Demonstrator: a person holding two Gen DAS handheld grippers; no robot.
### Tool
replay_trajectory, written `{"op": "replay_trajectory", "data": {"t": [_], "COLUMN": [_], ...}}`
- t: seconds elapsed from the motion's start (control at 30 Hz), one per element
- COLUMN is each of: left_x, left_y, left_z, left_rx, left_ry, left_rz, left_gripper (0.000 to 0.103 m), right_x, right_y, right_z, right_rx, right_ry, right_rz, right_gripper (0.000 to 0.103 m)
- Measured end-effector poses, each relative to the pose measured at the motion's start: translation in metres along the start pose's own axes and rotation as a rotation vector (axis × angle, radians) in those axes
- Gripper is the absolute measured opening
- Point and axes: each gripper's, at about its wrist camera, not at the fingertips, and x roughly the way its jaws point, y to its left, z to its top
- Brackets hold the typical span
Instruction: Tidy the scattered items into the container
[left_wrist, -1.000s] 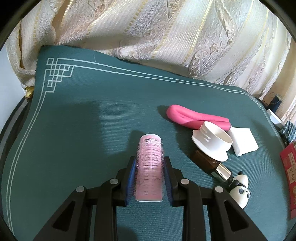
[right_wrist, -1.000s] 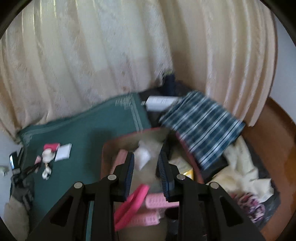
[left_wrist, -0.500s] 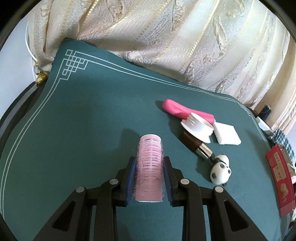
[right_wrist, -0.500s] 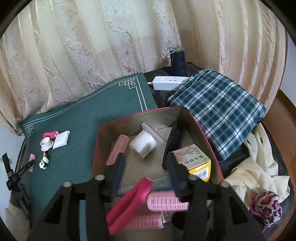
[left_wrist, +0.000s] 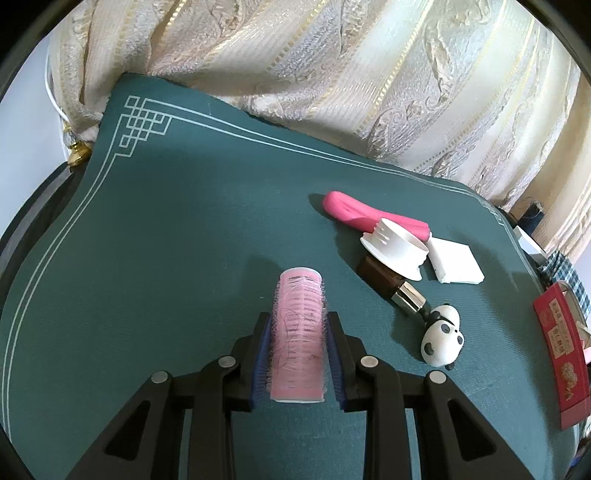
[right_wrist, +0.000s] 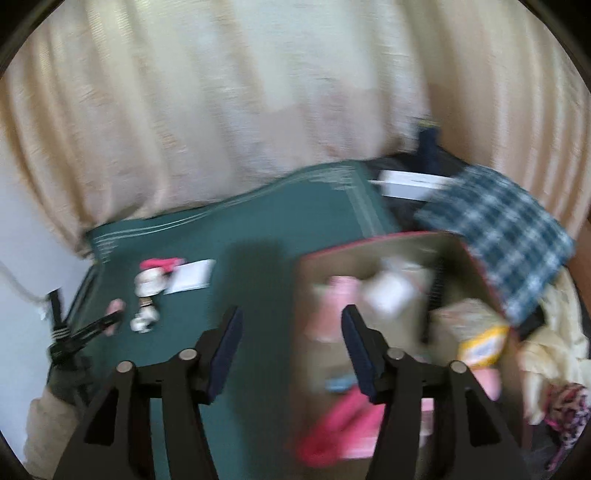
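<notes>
My left gripper (left_wrist: 297, 321) is shut on a pink hair roller (left_wrist: 299, 343), held just above the green mat (left_wrist: 166, 258). To its right lie a pink clip (left_wrist: 369, 216), a white ribbed cap (left_wrist: 395, 251), a white pad (left_wrist: 454, 264), a brown bottle (left_wrist: 388, 286) and a panda figure (left_wrist: 441, 339). The red box (left_wrist: 561, 358) shows at the far right edge. In the blurred right wrist view, my right gripper (right_wrist: 291, 321) hovers by the box's left rim (right_wrist: 369, 251); its jaws are opening with nothing between them. Several items lie inside the box.
A cream curtain (left_wrist: 332, 74) hangs behind the mat. Beside the box lie a plaid cloth (right_wrist: 506, 229), a white power strip (right_wrist: 410, 182), cream fabric (right_wrist: 546, 343) and a leopard-print scrunchie (right_wrist: 569, 413). The scattered items (right_wrist: 151, 284) sit at the mat's far left.
The right gripper's jaws have spread wide and it has swung left off the box's middle toward its left rim. The left gripper keeps the roller and has drifted slightly.
</notes>
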Motion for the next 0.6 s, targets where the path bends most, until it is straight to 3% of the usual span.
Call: {"op": "replay_trajectory", "data": {"t": [0.23,0.6], "left_x": [0.012,-0.007], "left_y": [-0.006,0.009], "left_z": [0.008,-0.003], "left_rx": [0.036,-0.052], "left_ry": [0.031,-0.031], "left_rz": [0.019,-0.103], "left_gripper": [0.03,0.03], "right_x": [0.06,0.158], "right_y": [0.101,0.167], "right_z": [-0.016,-0.023], "right_rx": [-0.127,-0.157], "right_ry": [0.109,0.263], "right_rz": [0.129,0.162], "right_gripper": [0.064,0.064]}}
